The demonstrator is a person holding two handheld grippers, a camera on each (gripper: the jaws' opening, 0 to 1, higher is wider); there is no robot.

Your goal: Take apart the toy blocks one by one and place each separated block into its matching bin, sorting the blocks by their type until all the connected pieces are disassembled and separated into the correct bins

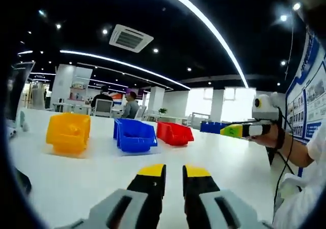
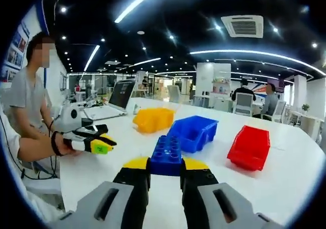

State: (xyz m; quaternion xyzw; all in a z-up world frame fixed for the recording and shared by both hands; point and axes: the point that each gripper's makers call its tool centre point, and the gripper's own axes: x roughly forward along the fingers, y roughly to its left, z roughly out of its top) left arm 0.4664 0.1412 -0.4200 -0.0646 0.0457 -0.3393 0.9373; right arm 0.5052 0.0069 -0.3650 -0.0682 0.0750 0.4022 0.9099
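Both views look low across the table, sharing three bins.

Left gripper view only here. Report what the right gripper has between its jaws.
Observer: In the right gripper view, the right gripper is shut on a blue studded block.
Operator: Name the bin straight ahead of that block.
Observer: The blue bin is straight ahead. The yellow bin lies to its left in that view and the red bin to its right.
Operator: Tell me who else is at the table.
Observer: A person in a grey shirt sits at the left of that view, near an open laptop.
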